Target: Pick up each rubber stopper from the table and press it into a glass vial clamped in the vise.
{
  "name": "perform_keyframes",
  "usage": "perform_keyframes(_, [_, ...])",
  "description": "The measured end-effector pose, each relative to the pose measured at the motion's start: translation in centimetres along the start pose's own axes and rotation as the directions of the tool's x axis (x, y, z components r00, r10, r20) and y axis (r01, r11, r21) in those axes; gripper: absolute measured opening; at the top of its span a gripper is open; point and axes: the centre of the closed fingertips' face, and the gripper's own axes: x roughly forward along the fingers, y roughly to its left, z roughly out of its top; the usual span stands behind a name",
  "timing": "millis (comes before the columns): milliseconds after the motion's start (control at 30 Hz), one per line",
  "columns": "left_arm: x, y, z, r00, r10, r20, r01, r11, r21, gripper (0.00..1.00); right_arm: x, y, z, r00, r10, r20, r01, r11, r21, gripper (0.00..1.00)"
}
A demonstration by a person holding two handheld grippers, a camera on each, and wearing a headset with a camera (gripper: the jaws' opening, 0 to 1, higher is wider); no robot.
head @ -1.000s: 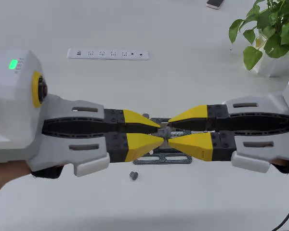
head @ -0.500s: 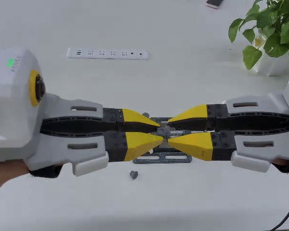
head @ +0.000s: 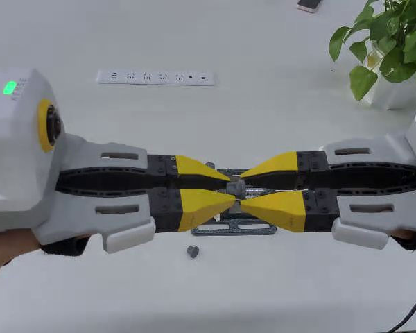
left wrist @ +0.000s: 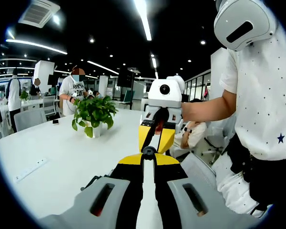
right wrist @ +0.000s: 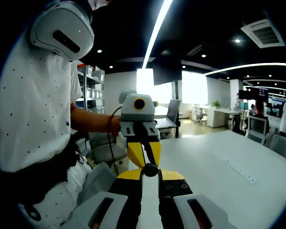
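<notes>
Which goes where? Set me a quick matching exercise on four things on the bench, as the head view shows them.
Things:
1 power strip
2 potted plant
3 loose rubber stopper
4 vise

Places:
a middle of the table
b far right corner
c alone, just nearer the person than the vise
d far side, left of centre

Pairs: 1-d; 2-b; 3-c; 4-a

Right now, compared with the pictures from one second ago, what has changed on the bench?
Very little. The left gripper has drifted slightly to the left at its rear, while its tips stay meeting those of the right gripper over the vise, at a grey stopper. Nothing was taken or let go. The loose stopper on the table, the power strip and the plant have not moved.
</notes>
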Motion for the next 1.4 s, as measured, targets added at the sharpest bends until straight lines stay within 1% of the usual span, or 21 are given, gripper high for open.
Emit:
perform_keyframes(167, [-0.1,-0.1,0.3,0.9997,-0.007,0.022,0.008,1.000,-0.018,0.03,-0.1,0.1,0.4,0.9998,0.004,0.020,-0.004,1.000,0.008,0.07])
perform_keyframes(433, [-0.2,-0.1,0.7,0.9990,-0.022,0.038,0.023,0.999,-0.033,0.03,-0.3,0.2,0.8,0.9997,0.014,0.021,-0.014,1.000,0.002,0.06])
perform_keyframes(733, [-0.2,-0.3,1.0,0.9981,-0.040,0.047,0.042,0.998,-0.040,0.03,-0.4,0.3,1.2,0.9994,0.029,0.019,-0.029,1.000,-0.002,0.06])
perform_keyframes(1000, [-0.2,-0.3,1.3,0.9976,-0.052,0.045,0.054,0.998,-0.041,0.03,-0.4,0.4,1.4,0.9991,0.040,0.011,-0.040,0.999,-0.009,0.06])
perform_keyframes(1200, [-0.2,-0.4,1.3,0.9972,-0.057,0.047,0.059,0.997,-0.044,0.03,-0.4,0.5,1.4,0.9990,0.043,0.006,-0.043,0.999,-0.013,0.06])
perform_keyframes(1400, [-0.3,-0.5,1.0,0.9969,-0.056,0.055,0.059,0.997,-0.049,0.03,-0.2,0.6,1.3,0.9991,0.041,-0.006,-0.041,0.999,-0.011,0.05])
